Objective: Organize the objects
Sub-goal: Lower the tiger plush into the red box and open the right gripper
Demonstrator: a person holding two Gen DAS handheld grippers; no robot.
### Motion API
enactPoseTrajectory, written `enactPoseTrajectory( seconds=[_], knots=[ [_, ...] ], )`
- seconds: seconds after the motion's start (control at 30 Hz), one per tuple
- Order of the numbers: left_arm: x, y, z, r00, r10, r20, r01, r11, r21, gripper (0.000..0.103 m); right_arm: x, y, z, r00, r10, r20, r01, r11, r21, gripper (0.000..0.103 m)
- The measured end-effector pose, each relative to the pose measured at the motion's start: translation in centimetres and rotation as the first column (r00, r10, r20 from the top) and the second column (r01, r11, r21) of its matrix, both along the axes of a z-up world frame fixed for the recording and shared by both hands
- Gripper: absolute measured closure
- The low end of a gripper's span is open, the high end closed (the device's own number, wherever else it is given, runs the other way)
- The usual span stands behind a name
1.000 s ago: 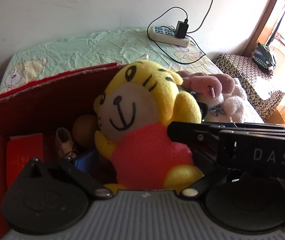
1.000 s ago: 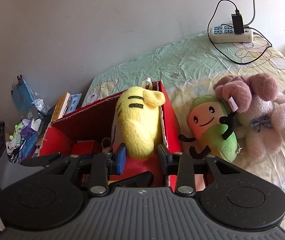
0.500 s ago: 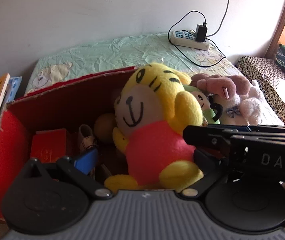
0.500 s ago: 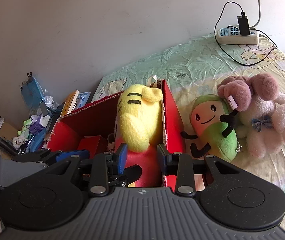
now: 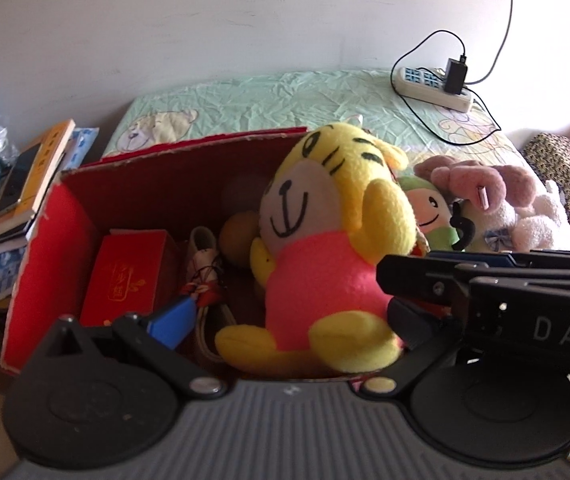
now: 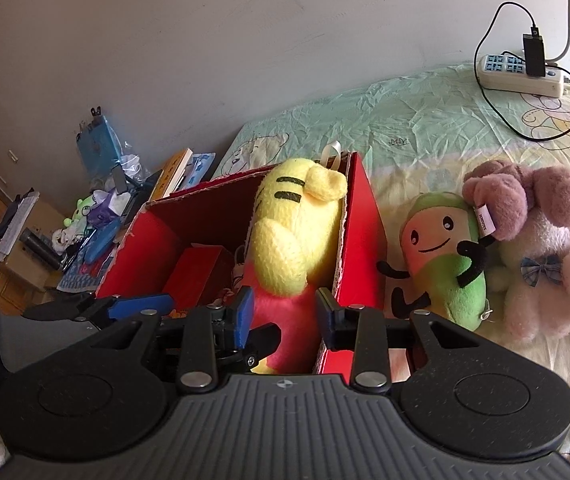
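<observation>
Task state and hand pose. The red cardboard box (image 5: 65, 248) stands by the near left corner of the bed (image 6: 425, 136). It already contains a small red carton (image 5: 129, 276), a brown ball (image 5: 237, 240) and a pale shoe-like item (image 5: 203, 248). The yellow tiger plush (image 5: 337, 240) sits upright inside the box, against its right wall, with its head rising above the rim. Two toys lie outside on the bed just beside that wall: the green plush (image 6: 445, 264) and the pink-and-white plush (image 6: 545, 252), which touch each other. By this evidence the organizing is judged partly done, with the tiger's placement nearly complete and at least these two toys left to be boxed. The right gripper (image 6: 283, 312) reaches down into the box at its near right corner. Its fingers (image 6: 245, 312) are partly closed around the tiger's pink body and appear to press on it, so the toy is judged held rather than released. The left gripper (image 5: 289, 316) points steeply down over the box's near edge. Its fingers (image 5: 173, 316) are spread wide and grip nothing. The tiger's feet lie between them, and the right gripper's body hides the far finger.
</observation>
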State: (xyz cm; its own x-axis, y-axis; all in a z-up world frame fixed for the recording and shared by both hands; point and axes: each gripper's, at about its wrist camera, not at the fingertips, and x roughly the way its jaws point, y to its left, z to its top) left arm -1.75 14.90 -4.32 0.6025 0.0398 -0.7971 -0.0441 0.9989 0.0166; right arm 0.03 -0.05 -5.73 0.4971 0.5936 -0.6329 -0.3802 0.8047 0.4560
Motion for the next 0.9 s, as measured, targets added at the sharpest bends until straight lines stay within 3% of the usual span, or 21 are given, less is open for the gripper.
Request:
enactPoseTrajectory(
  seconds=[0.9],
  knots=[
    [-4.2, -1.9, 1.3, 0.991, 0.137, -0.009, -0.135, 0.984, 0.112, 0.001, -2.5, -1.7, 1.0, 0.990, 0.140, 0.005, -0.140, 0.990, 0.028, 0.057]
  ],
)
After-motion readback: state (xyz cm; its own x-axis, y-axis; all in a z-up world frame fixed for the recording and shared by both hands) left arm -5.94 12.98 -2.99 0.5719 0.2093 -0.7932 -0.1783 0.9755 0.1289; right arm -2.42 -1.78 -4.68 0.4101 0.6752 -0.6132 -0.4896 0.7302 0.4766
